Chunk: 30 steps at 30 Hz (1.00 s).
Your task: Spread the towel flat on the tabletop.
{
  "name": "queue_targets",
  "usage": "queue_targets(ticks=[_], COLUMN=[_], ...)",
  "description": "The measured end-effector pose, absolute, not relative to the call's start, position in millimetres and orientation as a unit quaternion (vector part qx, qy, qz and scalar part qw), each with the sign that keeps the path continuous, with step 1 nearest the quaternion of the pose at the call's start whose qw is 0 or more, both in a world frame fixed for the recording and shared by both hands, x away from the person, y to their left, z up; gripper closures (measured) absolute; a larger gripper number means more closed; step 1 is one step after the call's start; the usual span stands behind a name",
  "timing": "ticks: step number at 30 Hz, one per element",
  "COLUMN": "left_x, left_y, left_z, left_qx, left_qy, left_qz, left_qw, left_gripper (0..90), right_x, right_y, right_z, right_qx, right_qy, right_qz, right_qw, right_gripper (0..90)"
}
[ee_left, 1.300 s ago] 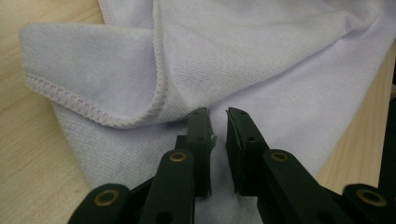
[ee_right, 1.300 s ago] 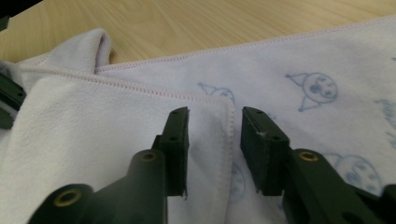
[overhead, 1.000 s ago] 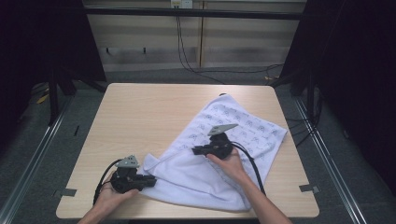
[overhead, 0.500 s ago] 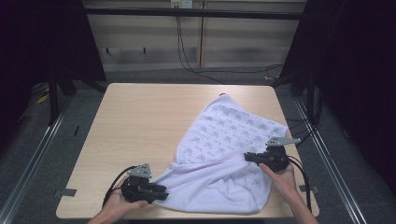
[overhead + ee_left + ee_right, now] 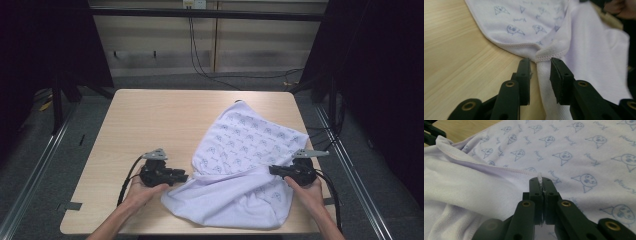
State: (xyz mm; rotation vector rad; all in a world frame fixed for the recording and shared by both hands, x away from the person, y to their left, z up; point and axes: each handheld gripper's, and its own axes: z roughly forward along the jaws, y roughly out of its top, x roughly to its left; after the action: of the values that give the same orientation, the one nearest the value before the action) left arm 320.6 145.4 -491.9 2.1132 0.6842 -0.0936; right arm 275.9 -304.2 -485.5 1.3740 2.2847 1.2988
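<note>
A pale lilac cloth (image 5: 250, 145) printed with small blue cat faces lies half folded on the right part of the wooden table (image 5: 150, 115), its plain underside turned up along the near edge. My left gripper (image 5: 184, 176) rests at the cloth's left fold. In the left gripper view its jaws have just been opening and stand apart (image 5: 540, 62) with a hemmed corner of the cloth (image 5: 549, 56) loose between them. My right gripper (image 5: 272, 170) sits at the cloth's right side, shut (image 5: 541, 181) on a thin pinch of the cloth (image 5: 574, 150).
The table's left half is bare wood. Black cables trail from both grippers toward the near edge. Dark frame posts and floor rails flank the table. Wall panels and hanging cables stand behind it.
My right gripper has carried its pinch of cloth from the middle out to the right, spreading the cloth. My left gripper has moved away from the near edge to the cloth's left fold.
</note>
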Motion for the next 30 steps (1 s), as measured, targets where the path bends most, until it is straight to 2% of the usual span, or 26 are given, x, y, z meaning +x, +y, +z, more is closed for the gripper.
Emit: queue_targets(ticks=[6, 9, 11, 14, 18, 25, 27, 30], left_x=[307, 302, 293, 287, 286, 292, 293, 292], left_y=[125, 120, 111, 111, 129, 160, 165, 158], left_z=[-492, -490, -490, -483, -466, -441, -434, -438], left_qx=[0.865, 0.869, 0.881, 0.879, 0.851, 0.806, 0.796, 0.811], left_qy=[0.247, 0.238, 0.212, 0.205, 0.229, 0.262, 0.259, 0.25], left_qz=[-0.044, -0.047, -0.042, -0.023, 0.0, 0.039, 0.03, 0.023], left_qw=[0.435, 0.431, 0.421, 0.431, 0.472, 0.529, 0.547, 0.529], left_gripper=[55.2, 53.9, 57.9, 76.1, 78.9, 77.4, 83.3, 84.0], right_x=[274, 273, 273, 272, 273, 273, 274, 274], right_y=[-304, -305, -305, -306, -310, -306, -306, -308], right_z=[-482, -478, -476, -473, -469, -463, -462, -461], right_qx=[0.457, 0.458, 0.455, 0.454, 0.456, 0.452, 0.451, 0.455], right_qy=[0.764, 0.759, 0.758, 0.755, 0.747, 0.744, 0.742, 0.741], right_qz=[0.446, 0.454, 0.459, 0.463, 0.473, 0.481, 0.485, 0.482], right_qw=[0.089, 0.091, 0.093, 0.097, 0.101, 0.101, 0.103, 0.104], right_gripper=[87.3, 87.2, 87.3, 87.2, 87.2, 87.2, 87.2, 87.3])
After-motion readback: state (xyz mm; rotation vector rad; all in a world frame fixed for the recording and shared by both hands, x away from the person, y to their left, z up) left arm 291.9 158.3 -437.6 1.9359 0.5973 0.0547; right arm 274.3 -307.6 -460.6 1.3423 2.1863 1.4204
